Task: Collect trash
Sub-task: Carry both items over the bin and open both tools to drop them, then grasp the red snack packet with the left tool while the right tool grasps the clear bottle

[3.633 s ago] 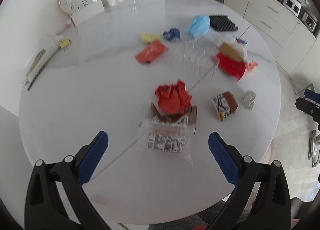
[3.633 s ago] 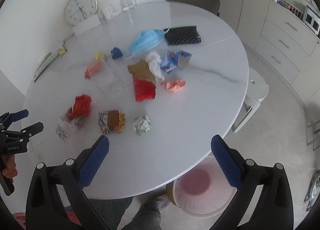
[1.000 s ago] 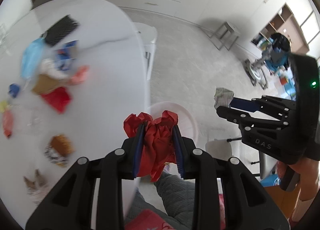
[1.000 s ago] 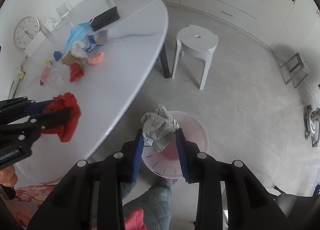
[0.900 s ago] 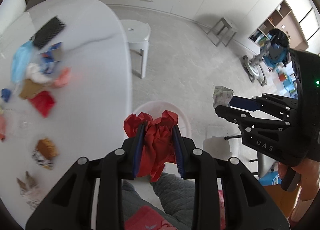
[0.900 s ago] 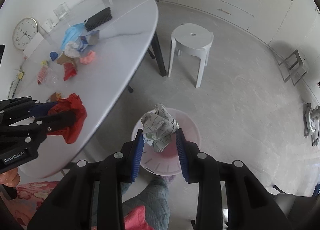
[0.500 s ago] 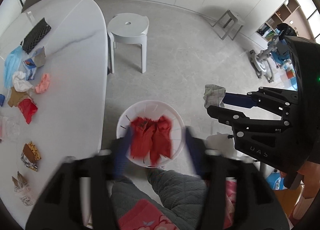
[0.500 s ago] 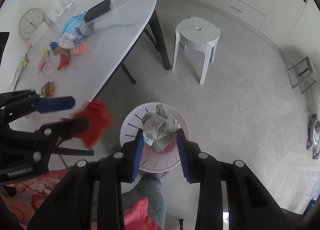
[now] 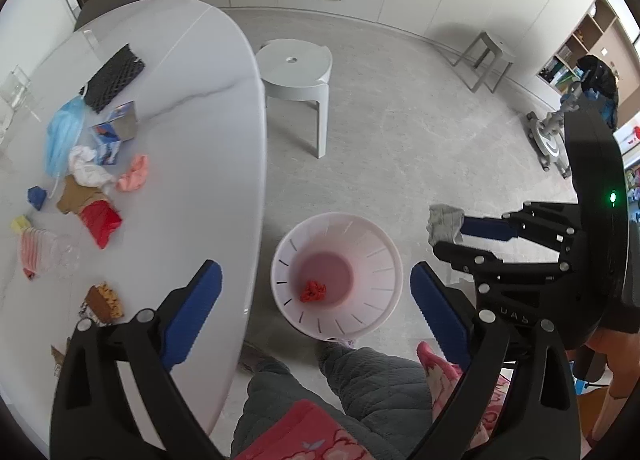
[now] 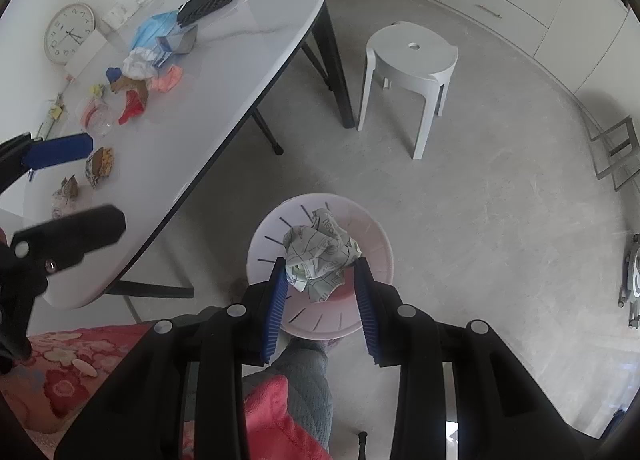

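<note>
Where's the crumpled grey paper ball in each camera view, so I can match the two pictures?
Left wrist view: paper ball at right of centre, clamped in the right gripper.
Right wrist view: paper ball at centre, between the blue pads, over the bin.
Shared landmark: white bin on the floor.

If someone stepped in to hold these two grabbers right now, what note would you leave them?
Left gripper: open and empty; its jaws have just been opening, nothing between them.
Right gripper: shut on a crumpled printed paper, above the pink bin on the floor.
Done: red paper wad lies in the bin.
Left: drop the printed paper, then fetch the remaining trash on the white table: blue mask, red wrapper, pink scrap, and others.
</note>
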`<state>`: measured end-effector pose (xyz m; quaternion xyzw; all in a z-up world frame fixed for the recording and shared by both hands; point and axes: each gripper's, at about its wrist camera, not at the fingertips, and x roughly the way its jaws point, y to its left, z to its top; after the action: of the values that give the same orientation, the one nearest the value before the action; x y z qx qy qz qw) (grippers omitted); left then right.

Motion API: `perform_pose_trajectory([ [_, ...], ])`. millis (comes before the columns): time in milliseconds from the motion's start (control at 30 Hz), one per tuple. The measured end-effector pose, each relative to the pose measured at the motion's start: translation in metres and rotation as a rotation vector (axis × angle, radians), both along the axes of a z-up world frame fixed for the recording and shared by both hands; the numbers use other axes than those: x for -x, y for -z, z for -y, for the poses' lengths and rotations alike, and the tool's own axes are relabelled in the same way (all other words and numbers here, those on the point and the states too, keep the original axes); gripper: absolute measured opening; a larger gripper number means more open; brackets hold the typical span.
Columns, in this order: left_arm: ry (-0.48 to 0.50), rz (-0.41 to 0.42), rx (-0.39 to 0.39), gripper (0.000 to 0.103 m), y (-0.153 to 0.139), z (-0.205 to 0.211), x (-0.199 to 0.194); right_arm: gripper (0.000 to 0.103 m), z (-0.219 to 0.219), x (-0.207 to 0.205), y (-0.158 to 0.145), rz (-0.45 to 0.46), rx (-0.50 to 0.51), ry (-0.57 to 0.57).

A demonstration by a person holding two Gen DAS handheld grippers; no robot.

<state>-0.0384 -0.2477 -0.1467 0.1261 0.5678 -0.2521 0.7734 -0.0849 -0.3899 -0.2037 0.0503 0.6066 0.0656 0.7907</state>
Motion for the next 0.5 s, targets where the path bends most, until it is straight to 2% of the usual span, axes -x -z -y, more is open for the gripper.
perform_pose_trajectory([
  [33, -0.003, 0.000, 0.001, 0.091, -0.001, -0.004, -0.001, 0.052, -0.003, 0.000, 0.002, -0.014, -0.002, -0.011],
  [67, -0.008, 0.001, 0.000, 0.092, -0.002, -0.009, -0.003, 0.076, -0.008, -0.001, 0.003, -0.025, 0.015, -0.019],
  [133, -0.016, 0.005, -0.001, 0.092, -0.003, -0.015, -0.005, 0.100, -0.014, -0.001, -0.001, 0.007, 0.089, -0.002],
  [200, -0.023, 0.009, 0.002, 0.092, -0.005, -0.022, -0.007, 0.101, -0.016, -0.003, -0.005, 0.020, 0.141, 0.026],
  [500, -0.042, 0.020, 0.006, 0.095, -0.011, -0.042, -0.010, 0.101, -0.016, -0.014, -0.007, 0.014, 0.101, 0.103],
])
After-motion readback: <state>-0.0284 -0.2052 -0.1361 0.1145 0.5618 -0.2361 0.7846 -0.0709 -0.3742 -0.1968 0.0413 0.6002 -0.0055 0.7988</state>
